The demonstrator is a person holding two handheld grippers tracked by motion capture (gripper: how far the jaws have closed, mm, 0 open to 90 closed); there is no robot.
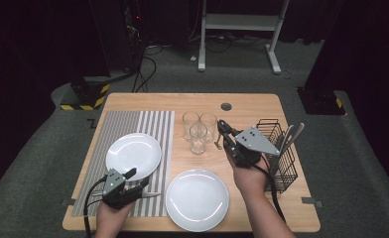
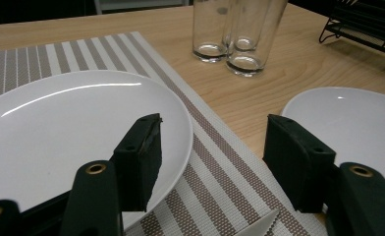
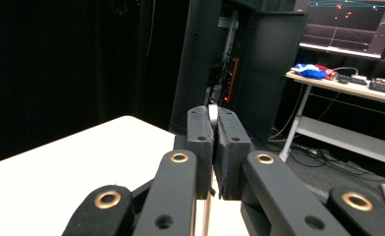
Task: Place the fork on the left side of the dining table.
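Note:
My right gripper (image 1: 223, 127) is raised above the table, between the glasses and the wire basket. It is shut on a thin metal utensil (image 1: 218, 143), which hangs down from its tip. In the right gripper view the silver handle (image 3: 212, 112) pokes up between the closed pads of the gripper (image 3: 214, 132). My left gripper (image 1: 137, 177) rests low at the front of the striped placemat (image 1: 155, 126). In the left gripper view it (image 2: 215, 142) stands open with nothing between its jaws. A table knife (image 1: 151, 194) lies on the mat just to its right, its tip (image 2: 259, 229) below the jaws.
One white plate (image 1: 133, 154) lies on the placemat; a second white plate (image 1: 197, 199) lies on the bare wood near the front edge. Three clear glasses (image 1: 198, 130) stand mid-table. A black wire basket (image 1: 282, 163) with cutlery stands at the right.

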